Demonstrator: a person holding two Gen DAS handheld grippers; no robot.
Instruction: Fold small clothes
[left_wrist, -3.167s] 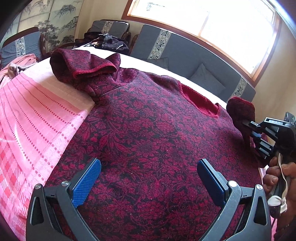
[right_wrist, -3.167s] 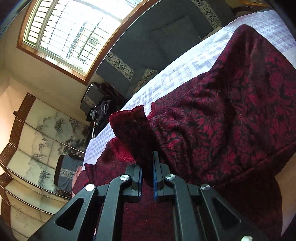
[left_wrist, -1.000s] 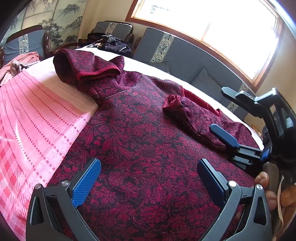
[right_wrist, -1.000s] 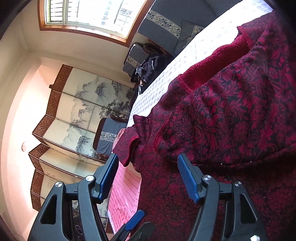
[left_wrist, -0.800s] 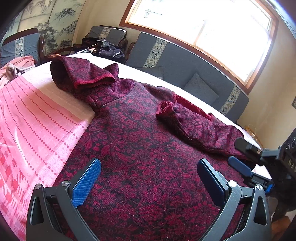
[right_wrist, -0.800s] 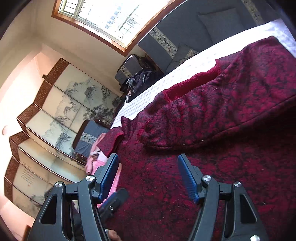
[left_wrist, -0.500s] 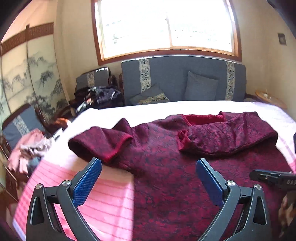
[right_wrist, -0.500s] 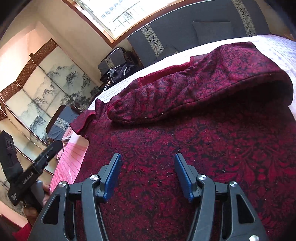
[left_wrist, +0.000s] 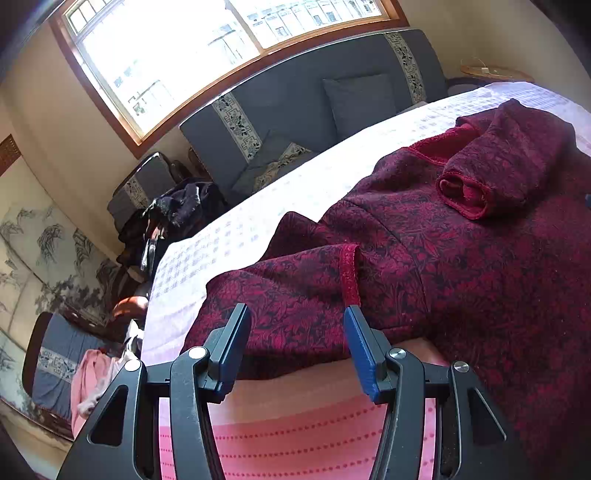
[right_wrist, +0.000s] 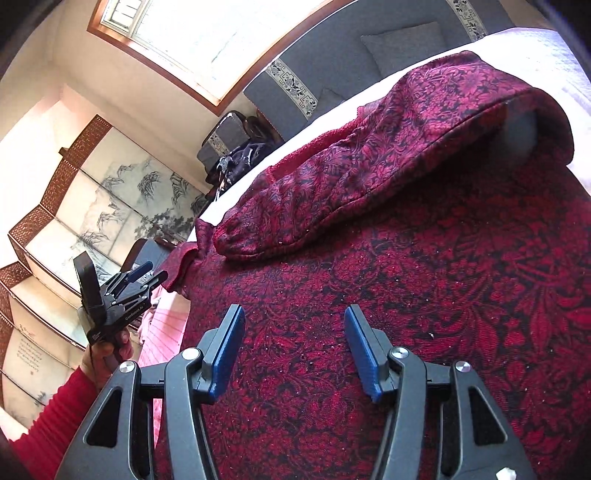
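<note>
A dark red floral sweater (left_wrist: 480, 266) lies flat on the bed. Its right sleeve (left_wrist: 506, 162) is folded across the chest, also in the right wrist view (right_wrist: 369, 166). Its left sleeve (left_wrist: 291, 295) lies doubled at the sweater's side. My left gripper (left_wrist: 295, 332) is open, its fingers either side of that sleeve's near edge, just above the pink cloth. It also shows in the right wrist view (right_wrist: 147, 273). My right gripper (right_wrist: 295, 339) is open and empty over the sweater's body (right_wrist: 443, 314).
A pink patterned cloth (left_wrist: 295, 435) and a white checked cover (left_wrist: 258, 206) lie under the sweater. A grey sofa (left_wrist: 314, 107) stands behind the bed. Dark clothes (left_wrist: 173, 210) sit on an armchair, pink clothes (left_wrist: 92, 380) on a chair at left. A folding screen (right_wrist: 122, 192) stands at left.
My left gripper has swung left and down to the left sleeve, its jaws narrowed around it. My right gripper stays open over the sweater's body, a little closer.
</note>
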